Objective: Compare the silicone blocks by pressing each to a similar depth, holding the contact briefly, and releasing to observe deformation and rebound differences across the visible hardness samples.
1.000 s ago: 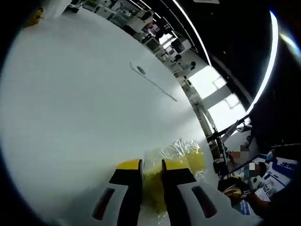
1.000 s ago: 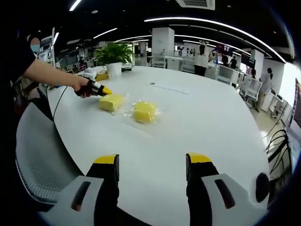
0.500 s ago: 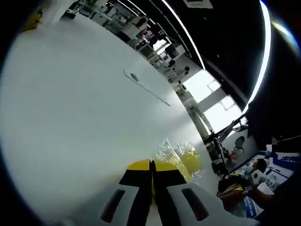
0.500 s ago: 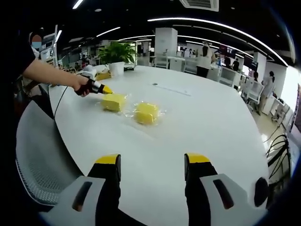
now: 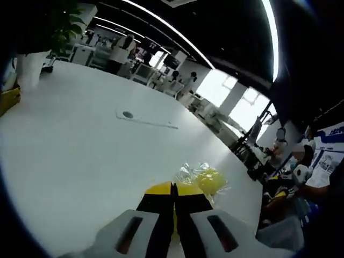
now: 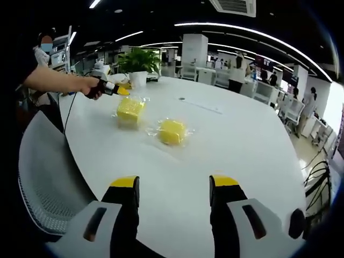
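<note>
On the white table (image 5: 80, 161), left gripper view: my left tongs (image 5: 173, 194) are closed, tips together on the near wrapped yellow block (image 5: 183, 189); the second block (image 5: 208, 180) lies just beyond. Right gripper view: my right tongs (image 6: 174, 185) hang open above the table, both blocks (image 6: 129, 109) (image 6: 172, 131) well ahead. Judged step: holding the squeeze. Next: release, observe rebound, then press the second block equally

Open office, white table (image 6: 242, 145), potted plant (image 6: 137, 60), ceiling light strips (image 6: 242, 27)
</note>
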The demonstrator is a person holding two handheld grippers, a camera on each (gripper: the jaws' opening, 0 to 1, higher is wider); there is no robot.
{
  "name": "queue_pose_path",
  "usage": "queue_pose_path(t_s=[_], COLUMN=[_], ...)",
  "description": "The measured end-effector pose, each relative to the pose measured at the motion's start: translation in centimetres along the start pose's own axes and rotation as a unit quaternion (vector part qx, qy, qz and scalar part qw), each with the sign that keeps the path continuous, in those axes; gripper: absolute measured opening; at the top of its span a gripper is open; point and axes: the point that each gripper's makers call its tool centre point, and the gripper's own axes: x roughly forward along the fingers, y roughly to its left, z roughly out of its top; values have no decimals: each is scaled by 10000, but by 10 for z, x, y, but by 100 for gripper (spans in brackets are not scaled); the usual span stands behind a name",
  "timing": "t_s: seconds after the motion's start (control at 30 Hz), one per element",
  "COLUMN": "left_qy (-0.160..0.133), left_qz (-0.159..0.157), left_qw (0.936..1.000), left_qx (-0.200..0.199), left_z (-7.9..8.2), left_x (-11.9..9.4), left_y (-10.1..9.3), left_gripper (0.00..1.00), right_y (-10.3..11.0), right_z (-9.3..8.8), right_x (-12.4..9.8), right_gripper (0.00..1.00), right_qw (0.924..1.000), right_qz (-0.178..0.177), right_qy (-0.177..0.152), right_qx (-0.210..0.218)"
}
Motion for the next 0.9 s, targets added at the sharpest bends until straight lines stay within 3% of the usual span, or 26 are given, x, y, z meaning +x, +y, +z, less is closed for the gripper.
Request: queue_pose_path(t_s=[0.2,0.3,0.4,0.8,0.83,0.9], left_qy=[147,317,280,-389,-317,-206], left_qz=[-111,-11,-16,-443,-469,-404], left_qw=[9938,9824,9767,9707,9691,9591], left_qx=[1095,1840,2128,2329,2401,2793], left_z=[17,24,37,96,98,104], left_x=[-13,-21,-29,-62,-63,-65], left_y=[-38,-49,-60,-118,-122,-127], left_gripper=[0,0,0,0,0,0], right_y=[4,6,10,27,29,32], right_z=[4,4,6,5,6,7], right_x=[-2,-4,-5,-3,-2,-1], right_gripper=[48,48,48,47,47,46], right_qw=[9999,9999,9997,9990,9989,9986], right_qz=[17,39,86,333,365,429], right_qy=[-111,-144,-207,-201,-196,-185], right_qx=[-63,-83,-106,-198,-225,-264])
